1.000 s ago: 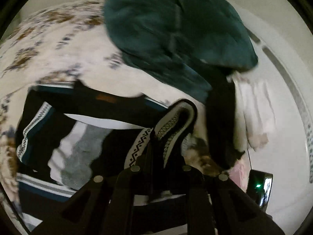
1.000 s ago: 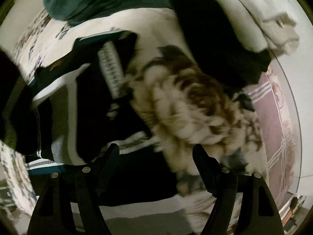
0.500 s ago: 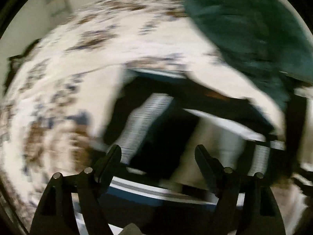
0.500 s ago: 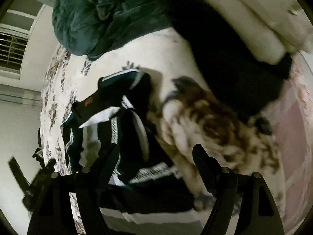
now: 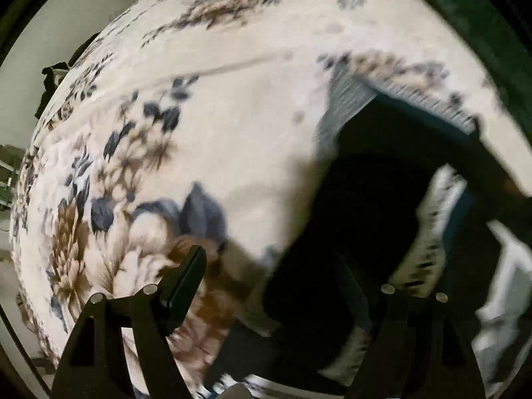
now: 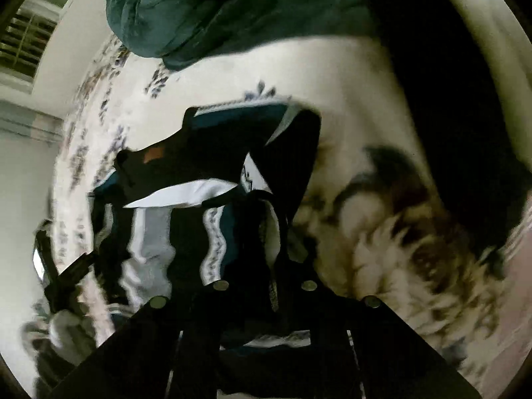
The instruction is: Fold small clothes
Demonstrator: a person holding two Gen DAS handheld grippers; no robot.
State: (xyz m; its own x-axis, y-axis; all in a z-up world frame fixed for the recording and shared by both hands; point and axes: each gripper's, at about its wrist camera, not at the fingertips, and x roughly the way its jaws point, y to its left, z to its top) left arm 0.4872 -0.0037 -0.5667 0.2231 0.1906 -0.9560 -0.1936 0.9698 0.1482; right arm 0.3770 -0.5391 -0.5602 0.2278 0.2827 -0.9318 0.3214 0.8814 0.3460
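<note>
Striped garment (image 6: pixel 186 206) pinched between right gripper (image 6: pixel 262 266) fingers, left gripper (image 5: pixel 276 272) spread beside it

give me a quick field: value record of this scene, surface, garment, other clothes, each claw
surface: bed cover with a white, blue and brown floral print
garment: dark patterned garment with white and teal bands, lying on the cover
other clothes: dark green pile beyond the garment
left claw: open, one finger above the floral print, the other over the garment's edge
right claw: shut on a fold of the garment
image quality: motion blur in both views
</note>
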